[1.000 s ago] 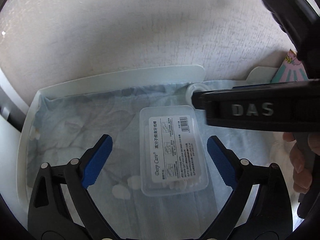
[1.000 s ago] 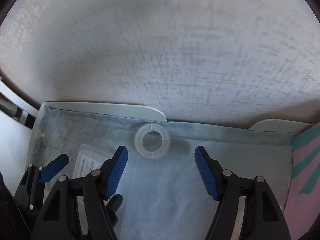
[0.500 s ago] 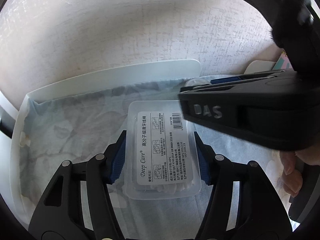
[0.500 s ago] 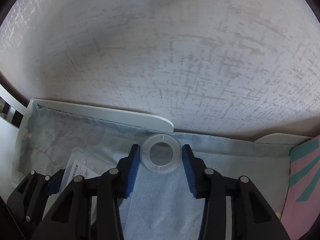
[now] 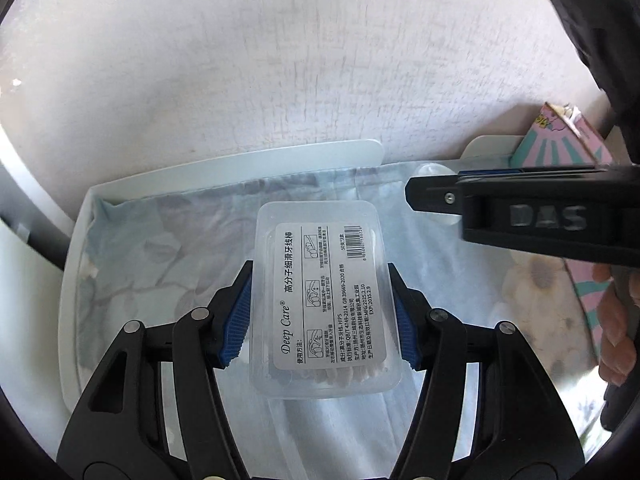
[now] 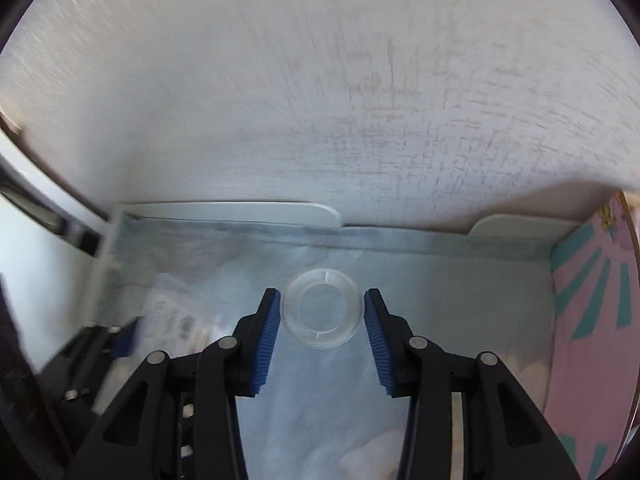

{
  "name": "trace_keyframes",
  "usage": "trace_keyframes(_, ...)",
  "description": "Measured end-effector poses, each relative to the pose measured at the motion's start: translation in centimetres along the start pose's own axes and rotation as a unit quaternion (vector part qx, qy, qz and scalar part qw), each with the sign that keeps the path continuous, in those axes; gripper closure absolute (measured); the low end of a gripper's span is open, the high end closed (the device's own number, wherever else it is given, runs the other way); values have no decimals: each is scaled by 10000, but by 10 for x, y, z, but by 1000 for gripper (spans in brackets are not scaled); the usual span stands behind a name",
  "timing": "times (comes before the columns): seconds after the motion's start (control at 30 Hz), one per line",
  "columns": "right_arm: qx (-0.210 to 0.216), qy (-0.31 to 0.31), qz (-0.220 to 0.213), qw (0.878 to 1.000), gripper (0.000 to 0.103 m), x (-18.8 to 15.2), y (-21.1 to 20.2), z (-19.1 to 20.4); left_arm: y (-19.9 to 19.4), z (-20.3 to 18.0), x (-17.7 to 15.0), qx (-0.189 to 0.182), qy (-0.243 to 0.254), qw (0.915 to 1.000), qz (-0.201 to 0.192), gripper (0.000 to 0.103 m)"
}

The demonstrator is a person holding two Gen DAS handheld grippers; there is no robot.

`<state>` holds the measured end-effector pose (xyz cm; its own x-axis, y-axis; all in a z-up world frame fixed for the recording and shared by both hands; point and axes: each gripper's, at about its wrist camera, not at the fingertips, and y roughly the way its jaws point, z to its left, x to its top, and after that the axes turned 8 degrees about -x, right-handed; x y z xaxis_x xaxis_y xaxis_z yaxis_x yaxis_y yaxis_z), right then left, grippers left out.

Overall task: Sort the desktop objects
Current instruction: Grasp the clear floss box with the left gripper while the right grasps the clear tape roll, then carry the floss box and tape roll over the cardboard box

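My left fingers (image 5: 394,312) squeeze the floss box (image 5: 322,300) by its long sides; it points straight ahead. My right fingers (image 6: 374,334) hug the clear ring (image 6: 322,308) sitting between them, tray wall just ahead.

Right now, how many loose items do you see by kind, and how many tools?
Clear floss pick box: 1
Clear plastic ring: 1
Pink and teal box: 1
Tools: 2, left tool, right tool
Total: 5
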<state>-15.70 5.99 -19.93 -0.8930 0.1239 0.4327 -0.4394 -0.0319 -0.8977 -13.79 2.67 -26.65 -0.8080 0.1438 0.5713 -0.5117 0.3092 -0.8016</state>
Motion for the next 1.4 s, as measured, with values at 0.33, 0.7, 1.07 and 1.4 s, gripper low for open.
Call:
trace_keyframes(0.33,123,129,-188,9997,64,-8,-62,-24,-40,-13,1,-169,-148,9997,99,46)
trace_keyframes(0.7,-307,251,-616,9973,64,-16,-126,-65,-84,-49,44,-473,259,9985,-95,46)
trace_keyframes(1.07,-679,862,-769,9910,64,-41,-175,-140,-91,-125,80,-874,962,9912,-230,46)
trace_keyframes(1.4,-1007,1356,-723,9830,64,-73,-189,-202,-68,-196,104,-1276,1409,9817,-118,46)
